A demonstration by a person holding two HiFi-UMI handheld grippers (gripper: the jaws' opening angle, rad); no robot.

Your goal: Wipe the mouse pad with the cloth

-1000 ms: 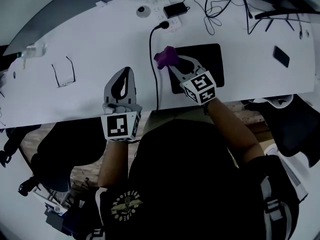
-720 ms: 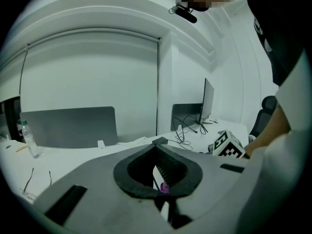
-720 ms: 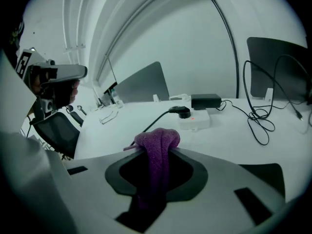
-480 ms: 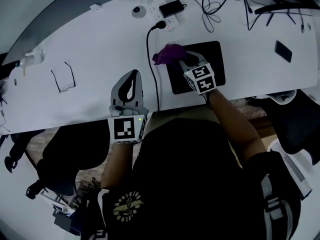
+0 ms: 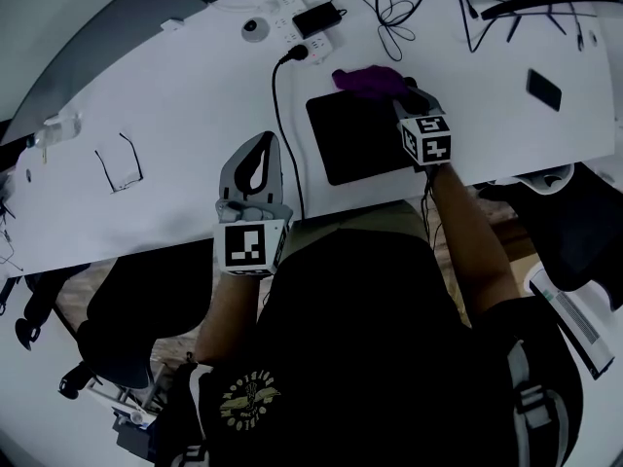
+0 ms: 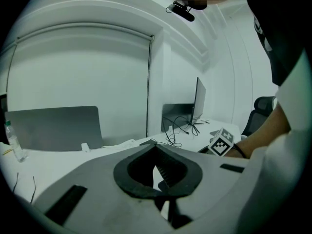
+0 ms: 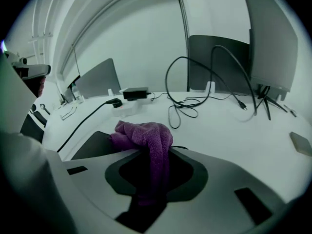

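Observation:
The black mouse pad (image 5: pixel 352 139) lies on the white desk (image 5: pixel 175 95) in front of me. A crumpled purple cloth (image 5: pixel 370 79) rests on the pad's far edge, right of its middle. My right gripper (image 5: pixel 397 91) is shut on the cloth, and its marker cube hangs over the pad's right side. In the right gripper view the cloth (image 7: pixel 145 133) bulges out past the right gripper (image 7: pixel 152 152), with the pad (image 7: pixel 92 143) dark beneath it. My left gripper (image 5: pixel 261 144) stays left of the pad over the desk, shut on nothing. In its own view the left gripper (image 6: pixel 155 145) has its tips touching.
A black power cable (image 5: pixel 276 115) runs between the left gripper and the pad. At the far edge are a power strip (image 5: pixel 290 6), a black adapter (image 5: pixel 319 16) and tangled cables (image 5: pixel 409 3). A phone (image 5: pixel 544 89) lies right, glasses (image 5: pixel 121 157) left.
My right gripper has dragged the cloth from the pad's far left corner rightward along its far edge. The left gripper has stayed where it was.

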